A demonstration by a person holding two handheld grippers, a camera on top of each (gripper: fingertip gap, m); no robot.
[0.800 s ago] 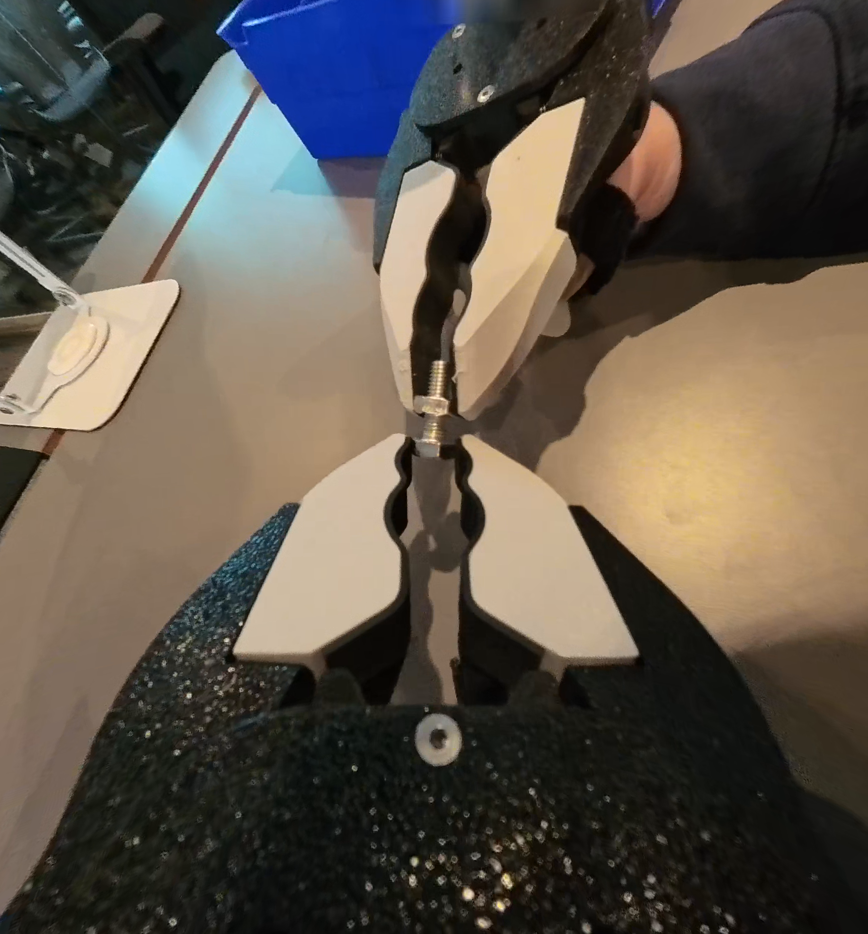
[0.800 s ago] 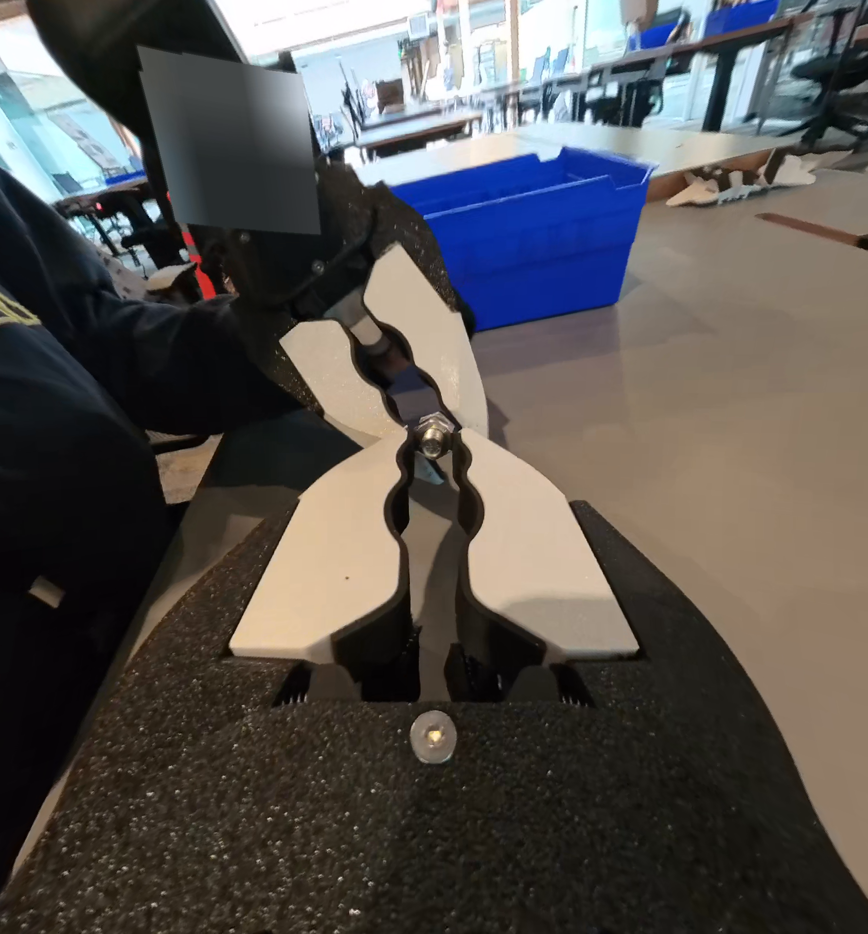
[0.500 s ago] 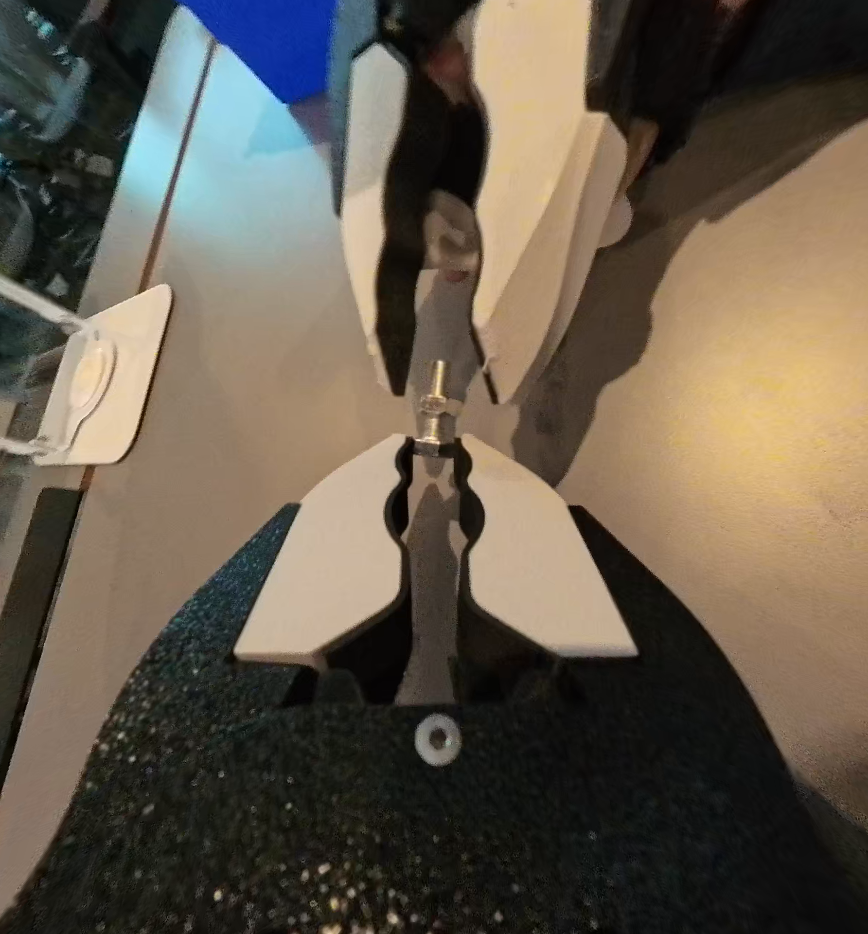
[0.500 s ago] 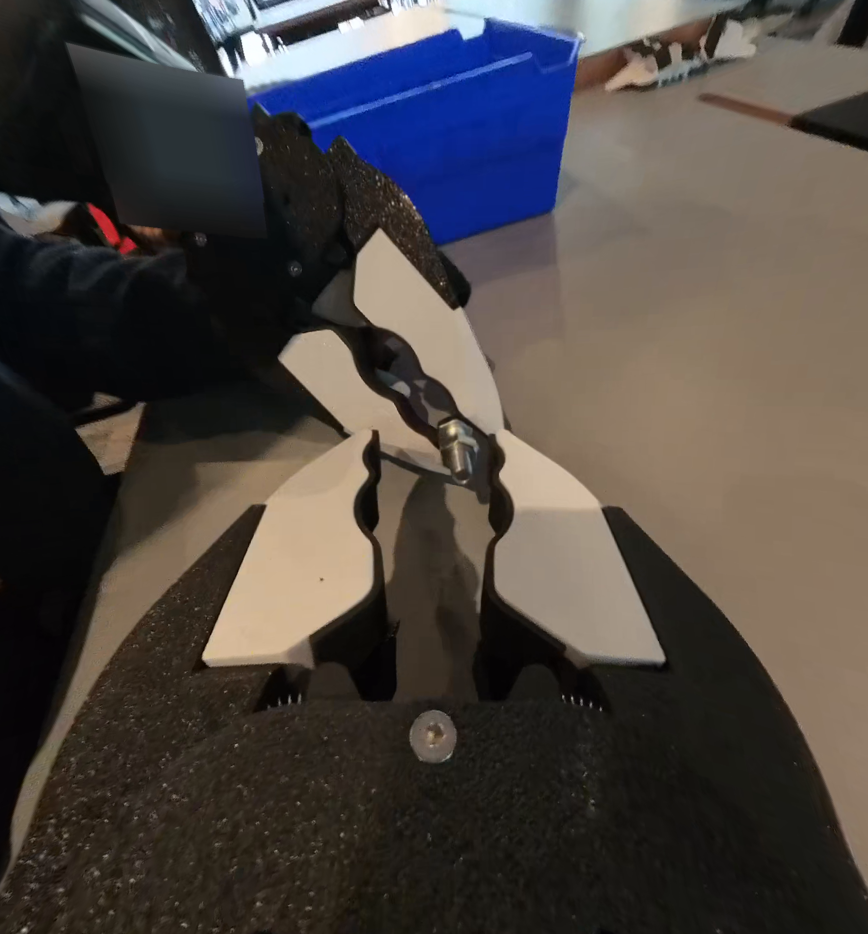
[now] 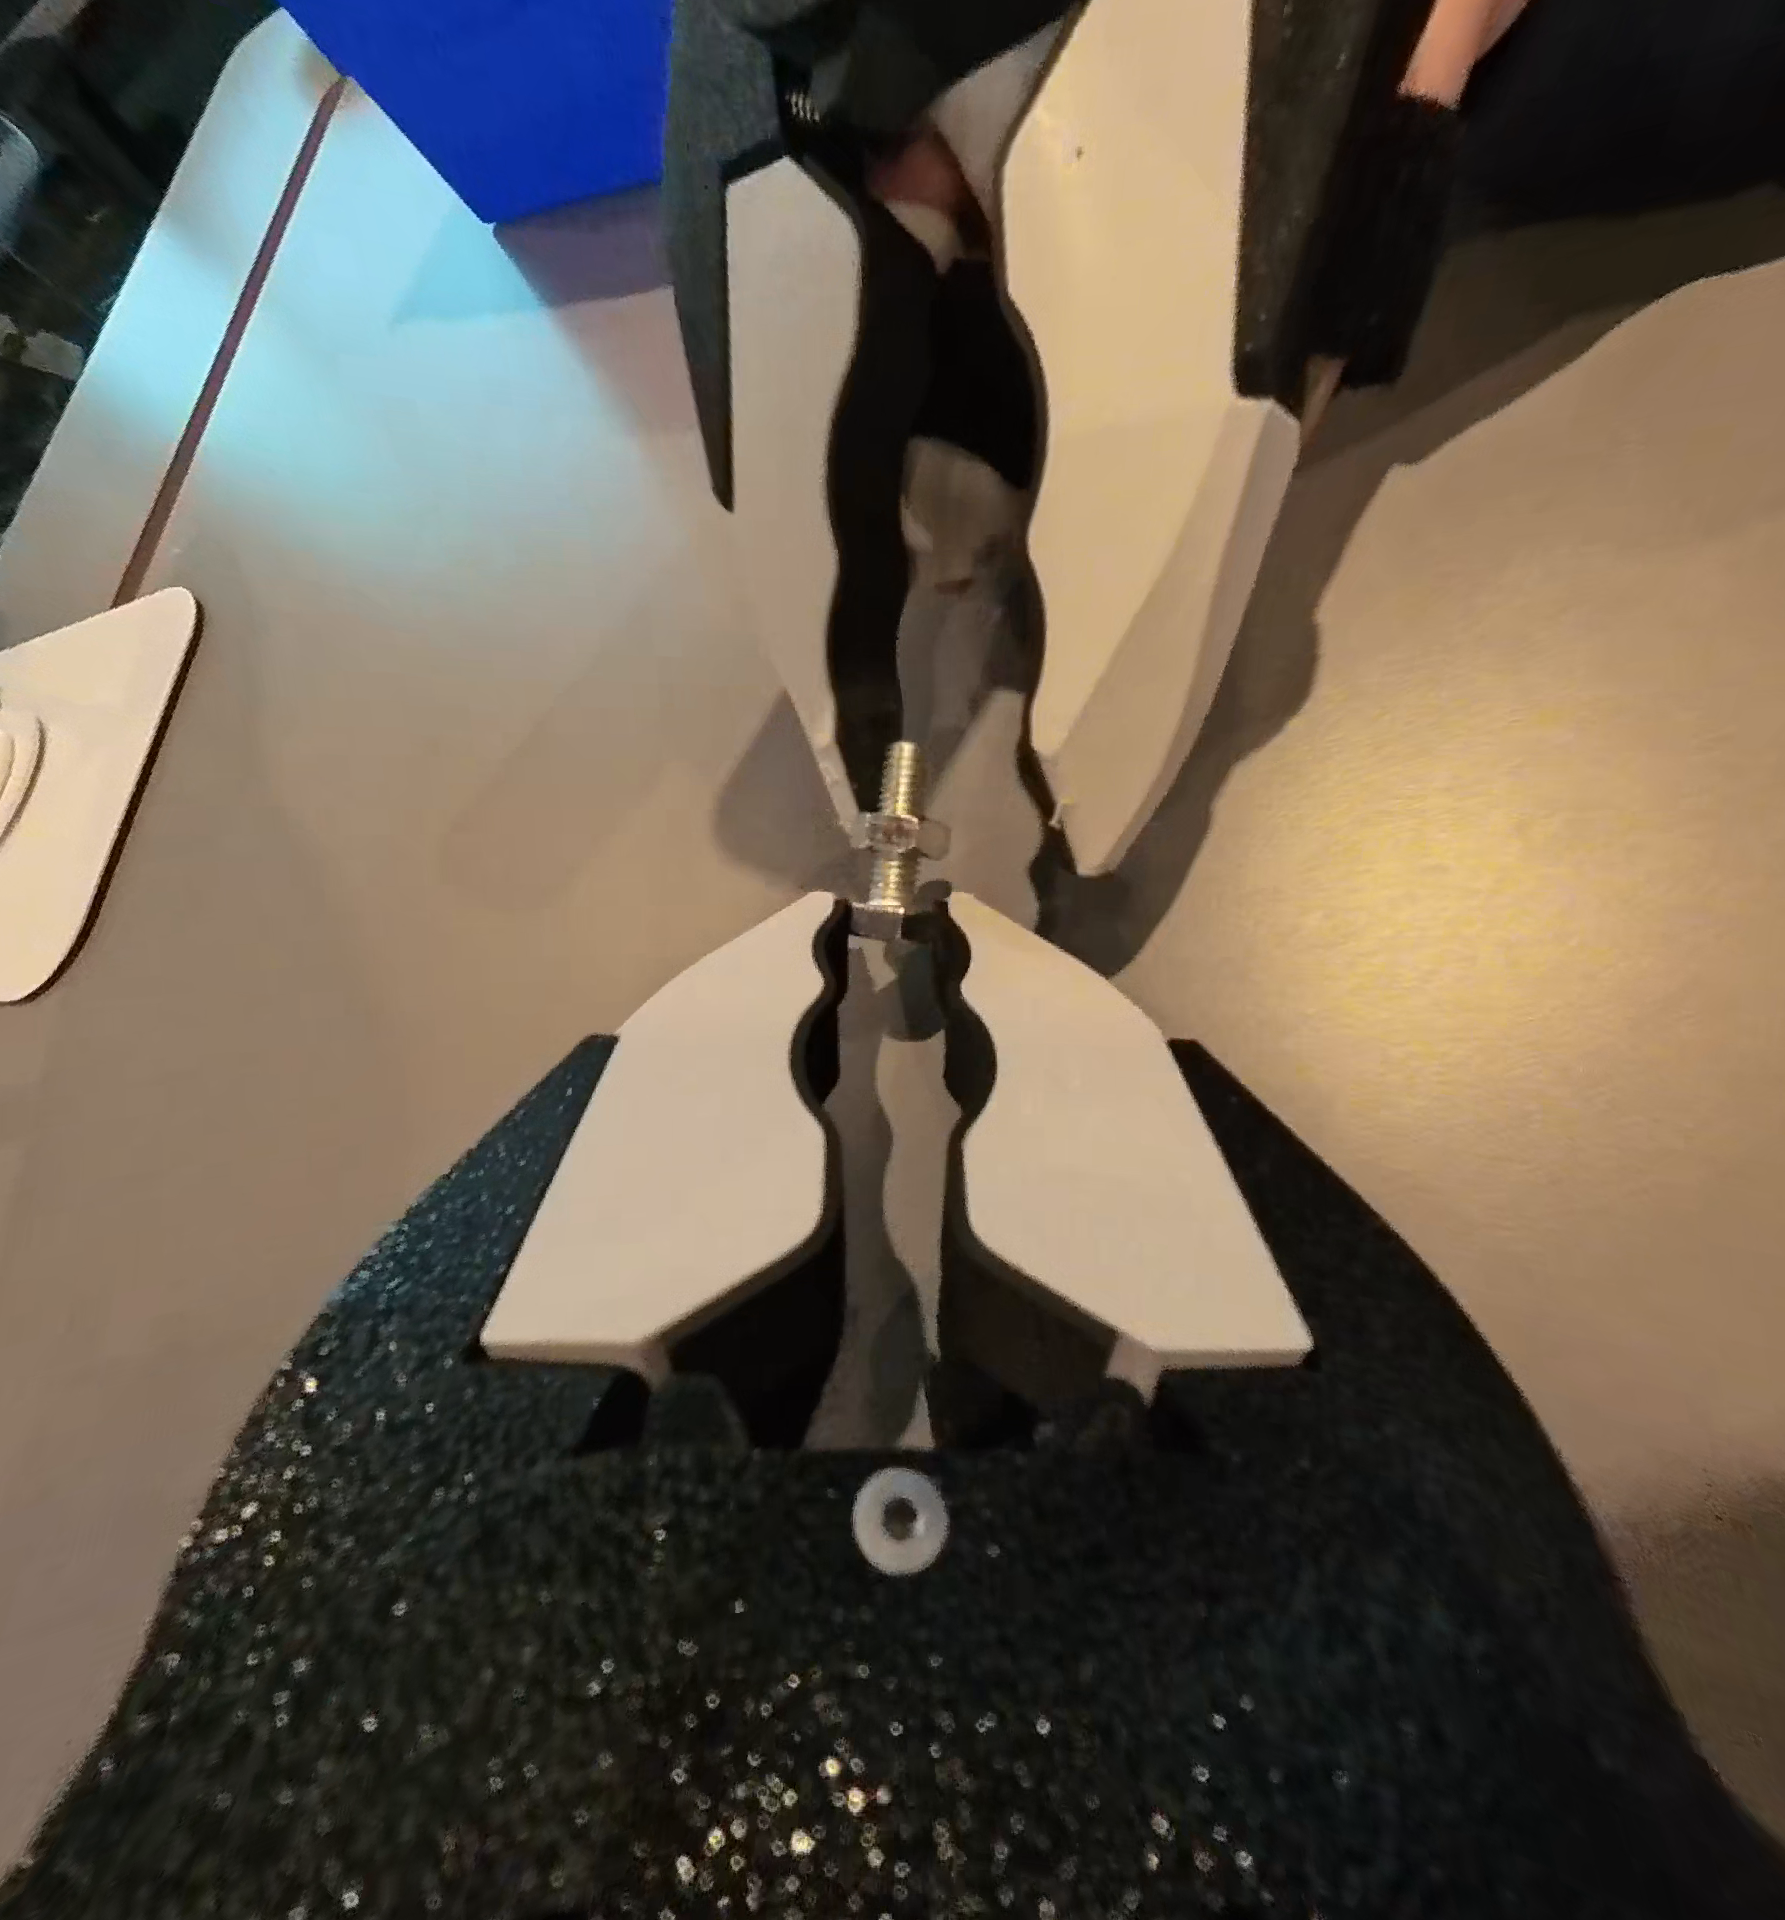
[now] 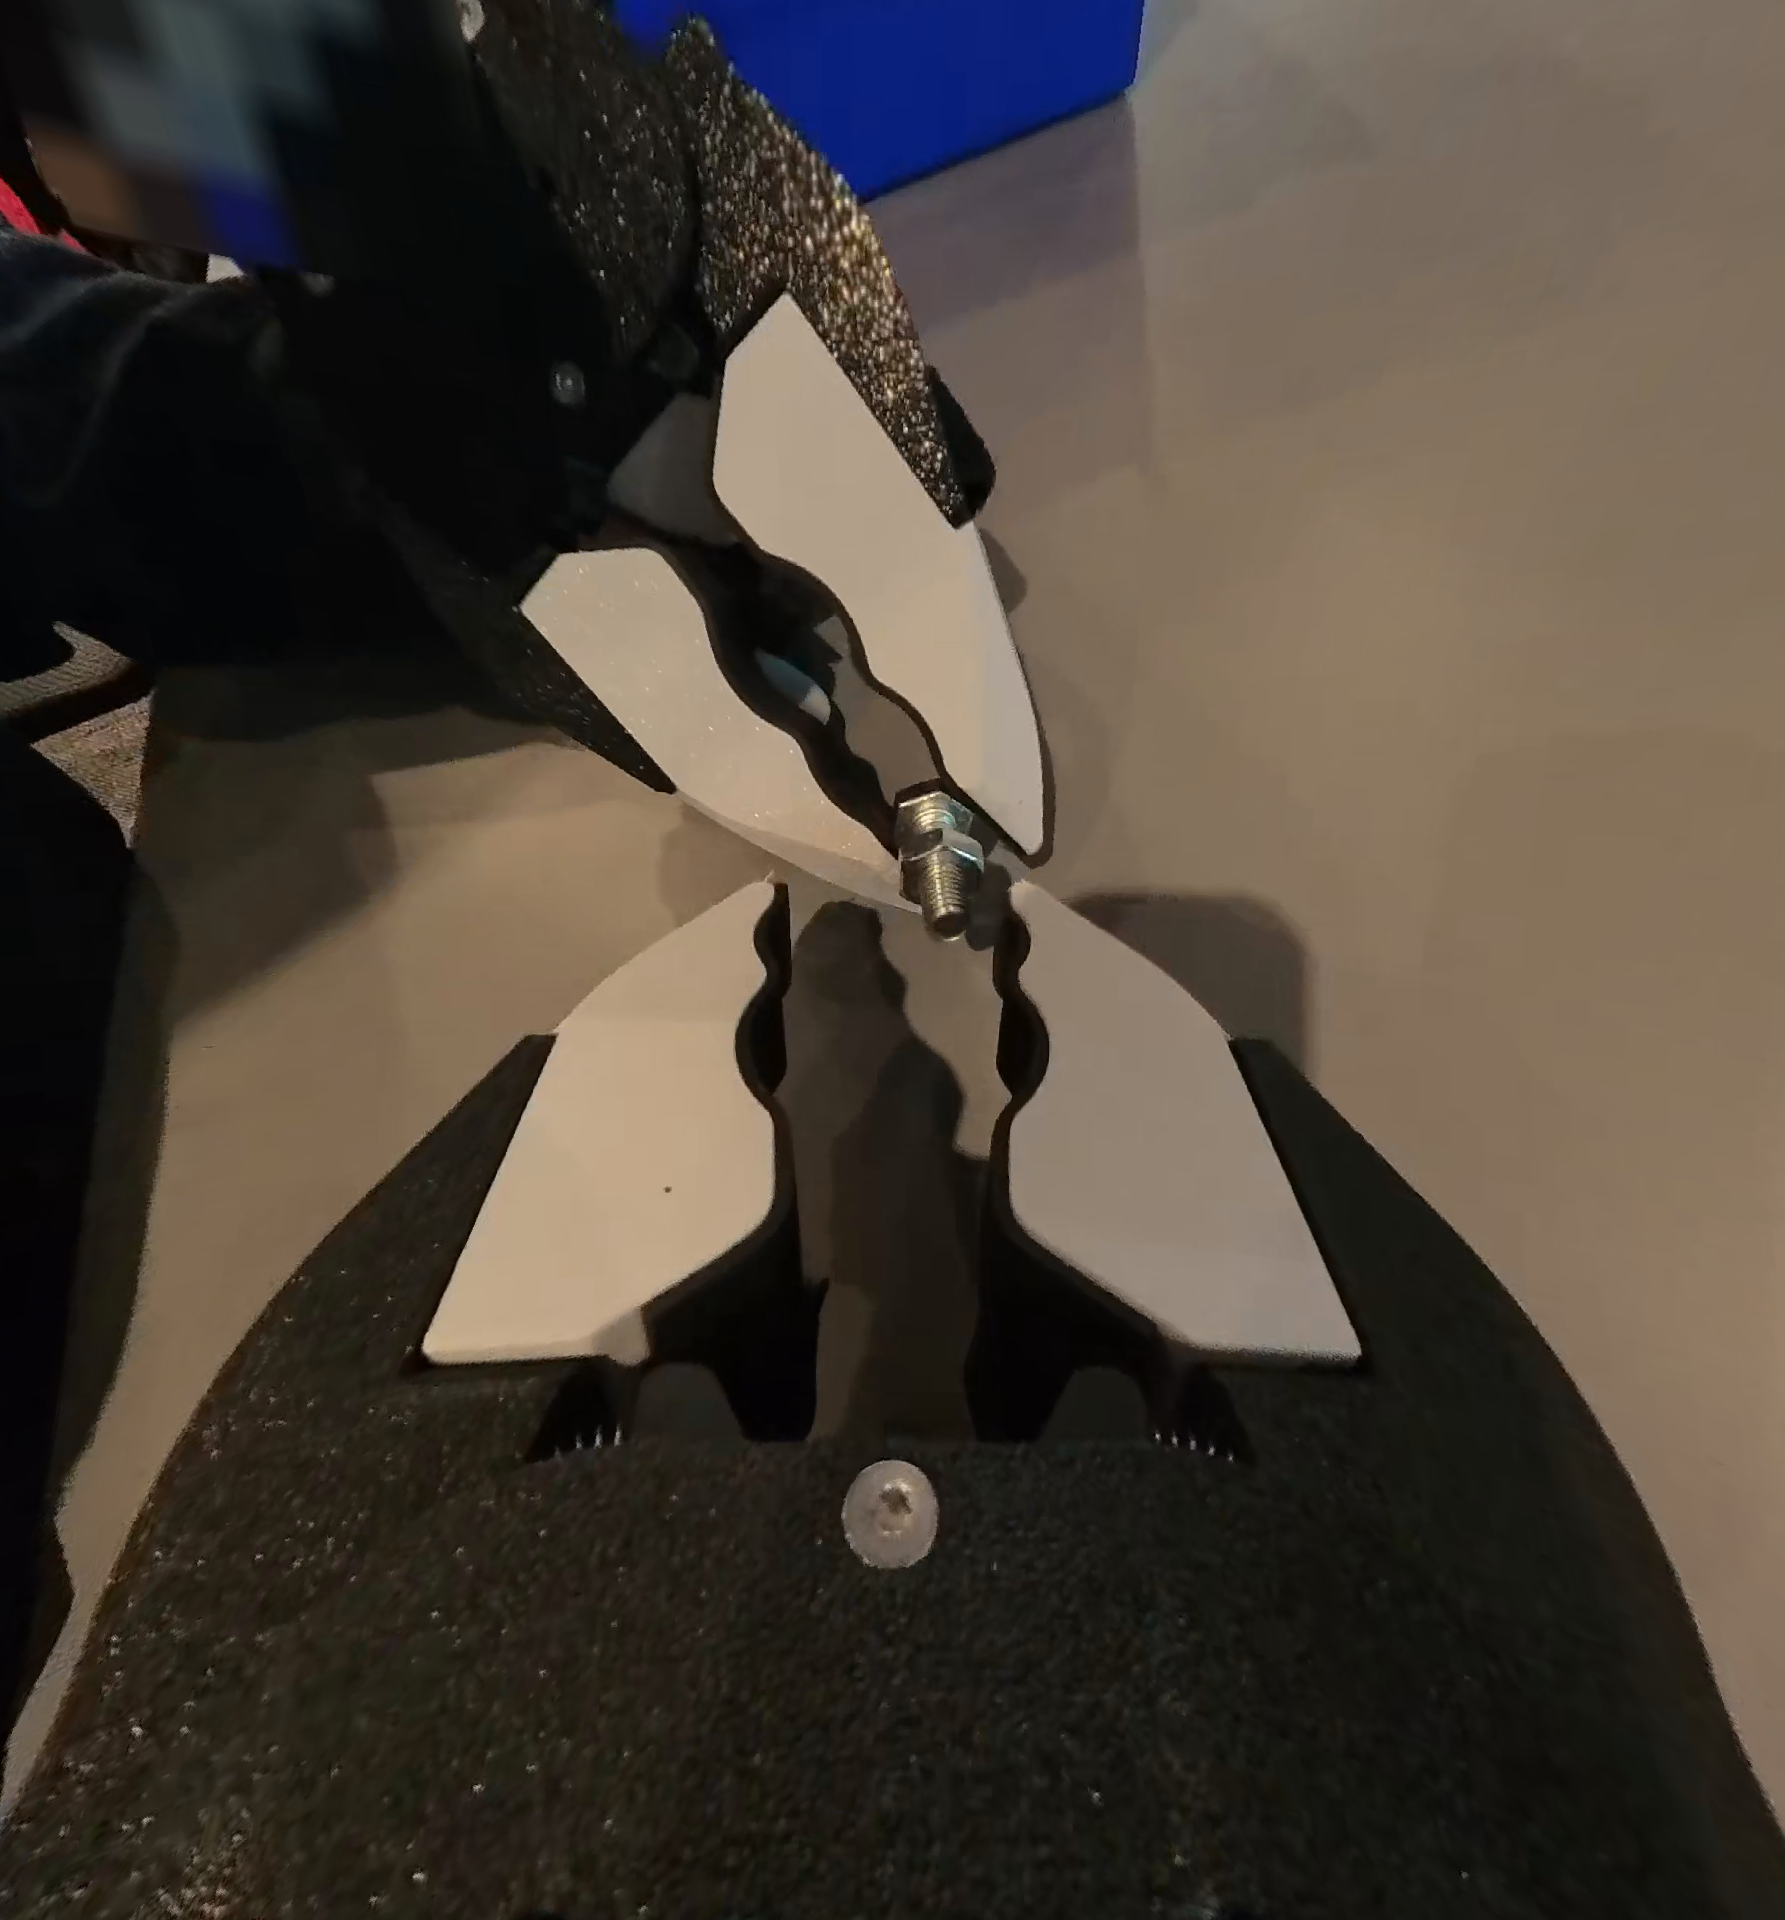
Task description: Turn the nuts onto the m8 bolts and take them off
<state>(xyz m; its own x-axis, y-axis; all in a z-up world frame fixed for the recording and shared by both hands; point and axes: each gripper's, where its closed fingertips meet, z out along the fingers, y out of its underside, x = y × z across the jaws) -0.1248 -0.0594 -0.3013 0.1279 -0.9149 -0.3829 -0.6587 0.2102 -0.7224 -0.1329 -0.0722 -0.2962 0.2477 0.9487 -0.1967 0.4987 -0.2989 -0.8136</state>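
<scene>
I see a grey-beige tabletop (image 5: 1490, 935) under warm light, a blue bin (image 5: 514, 94) at its far side, and a white plate-like stand (image 5: 57, 790) near its left edge.

Two close wrist views, facing, sharing the bolt (image 5: 890, 831).

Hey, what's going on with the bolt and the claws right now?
Left gripper clamped on bolt head. Right gripper open, not gripping nut. Nut partway along thread. Nothing in the way.

Bolt (image 5: 893, 831): over table (image 5: 452, 727), head between left gripper (image 5: 890, 920) fingertips. Nut (image 5: 896, 828): on its shank. Right gripper (image 5: 955, 821): beyond bolt, straddling its tip. Bin (image 5: 493, 94): behind, far left.
</scene>
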